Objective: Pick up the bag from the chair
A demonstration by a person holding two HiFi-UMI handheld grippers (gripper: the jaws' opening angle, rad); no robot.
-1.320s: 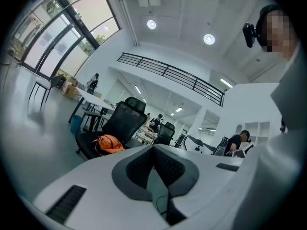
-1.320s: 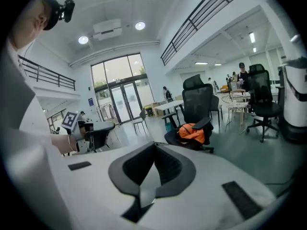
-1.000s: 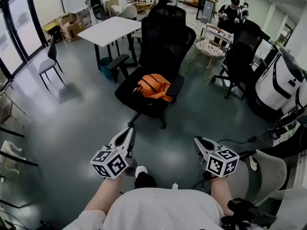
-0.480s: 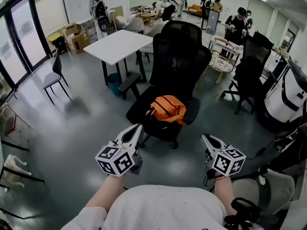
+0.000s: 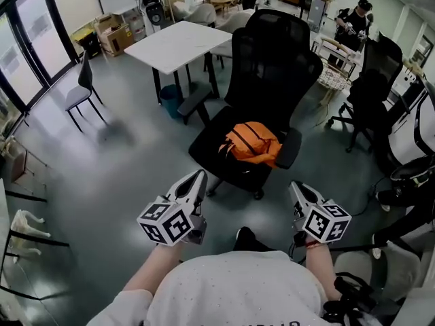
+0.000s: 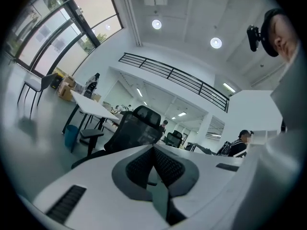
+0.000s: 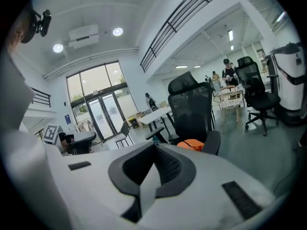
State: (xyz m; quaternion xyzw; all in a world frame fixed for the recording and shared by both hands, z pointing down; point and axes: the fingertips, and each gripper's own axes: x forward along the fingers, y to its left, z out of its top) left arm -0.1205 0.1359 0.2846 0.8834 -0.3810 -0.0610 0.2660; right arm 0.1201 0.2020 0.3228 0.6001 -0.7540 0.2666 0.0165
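Observation:
An orange bag (image 5: 253,143) lies on the seat of a black office chair (image 5: 272,53) in the middle of the head view. My left gripper (image 5: 198,177) is short of the chair's front left, its jaws together and nothing in them. On the chair's front right my right gripper (image 5: 296,187) is likewise shut and empty. Both are well apart from the bag. The right gripper view has the bag (image 7: 192,144) just past its closed jaws (image 7: 154,145). In the left gripper view only the chair's back (image 6: 140,126) rises behind the closed jaws (image 6: 154,148).
A white table (image 5: 180,43) stands behind the chair to the left, with a small dark chair (image 5: 81,90) further left by glass doors. More black chairs (image 5: 377,73) and a wire basket stand (image 5: 336,73) crowd the right. People (image 5: 357,19) stand at the back.
Both grippers and the head view have come nearer the chair, so the chair and bag look larger. Both grippers' jaws have stayed together.

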